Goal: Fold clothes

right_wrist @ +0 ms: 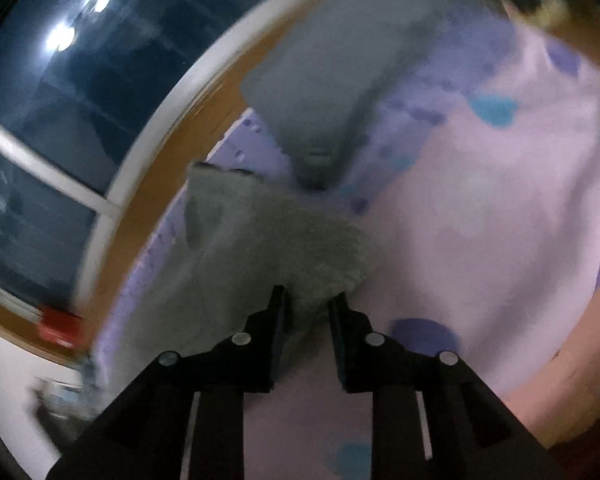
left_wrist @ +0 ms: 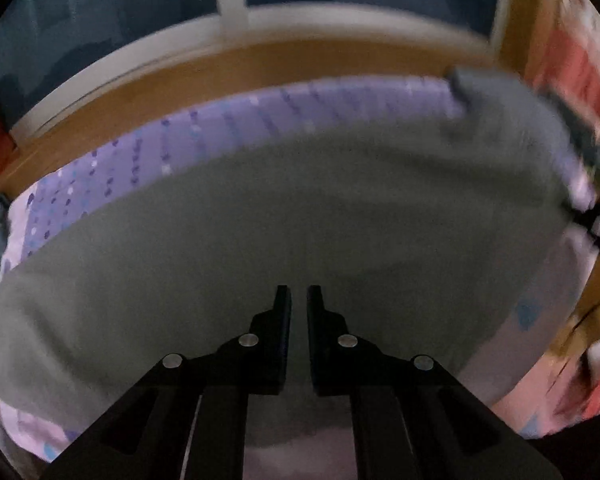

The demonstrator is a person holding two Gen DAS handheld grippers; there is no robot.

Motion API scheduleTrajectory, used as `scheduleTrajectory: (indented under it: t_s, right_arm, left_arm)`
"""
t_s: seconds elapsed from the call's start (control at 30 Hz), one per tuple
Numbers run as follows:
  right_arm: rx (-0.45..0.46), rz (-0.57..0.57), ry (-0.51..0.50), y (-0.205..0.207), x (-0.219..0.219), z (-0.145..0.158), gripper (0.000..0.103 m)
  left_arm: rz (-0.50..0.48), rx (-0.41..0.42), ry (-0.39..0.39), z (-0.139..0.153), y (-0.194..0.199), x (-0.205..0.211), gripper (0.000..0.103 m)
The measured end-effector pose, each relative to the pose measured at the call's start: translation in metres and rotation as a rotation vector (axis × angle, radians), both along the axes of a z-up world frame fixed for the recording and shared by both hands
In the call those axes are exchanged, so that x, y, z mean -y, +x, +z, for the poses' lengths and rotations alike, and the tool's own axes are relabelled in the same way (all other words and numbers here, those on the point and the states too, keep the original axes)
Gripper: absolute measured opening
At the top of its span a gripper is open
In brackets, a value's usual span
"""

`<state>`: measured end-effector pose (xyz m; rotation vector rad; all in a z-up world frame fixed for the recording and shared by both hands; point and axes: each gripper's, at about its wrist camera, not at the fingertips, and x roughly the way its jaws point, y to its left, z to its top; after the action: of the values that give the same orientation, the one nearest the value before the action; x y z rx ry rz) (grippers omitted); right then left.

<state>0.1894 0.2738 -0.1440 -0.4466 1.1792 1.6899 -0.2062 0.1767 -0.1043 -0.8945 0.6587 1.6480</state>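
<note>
Fingers of the left gripper hovering nearly closed over a grey fabric garment, right gripper fingers gaping around its bunched edge on the lilac patterned bedsheet.

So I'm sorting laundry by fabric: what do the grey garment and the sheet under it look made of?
Grey garment: looks like a soft knit, maybe fleece or sweatshirt cotton; matte, with a fuzzy nap near the right gripper. Blur leaves the fibre open. Sheet: thin, smooth woven cloth, probably printed cotton or a blend; pale lilac with purple and blue spots, lying flat.
</note>
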Motion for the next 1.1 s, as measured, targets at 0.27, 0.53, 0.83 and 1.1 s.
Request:
scheduleTrajectory:
  t_s: [0.27, 0.53, 0.83, 1.1]
  right_arm:
    - [-0.055, -0.027, -0.128, -0.009, 0.004, -0.008, 0.056]
    - [0.103, 0.092, -0.050, 0.065, 0.015, 0.047, 0.058]
    - [0.288, 0.934, 0.436, -0.155, -0.033, 0.055, 0.046]
    - [0.310, 1.349, 0.445, -0.222, -0.060, 0.023, 0.034]
  left_arm:
    - [-0.093, 0.148, 0.066, -0.003, -0.053, -0.078, 0.014]
    - [-0.188, 0.160, 0.081, -0.055, -0.053, -0.103, 0.016]
    - [-0.111, -0.112, 0.039, -0.053, -0.012, -0.107, 0.024]
    - [0.095, -0.384, -0.008, -0.053, 0.021, -0.099, 0.053]
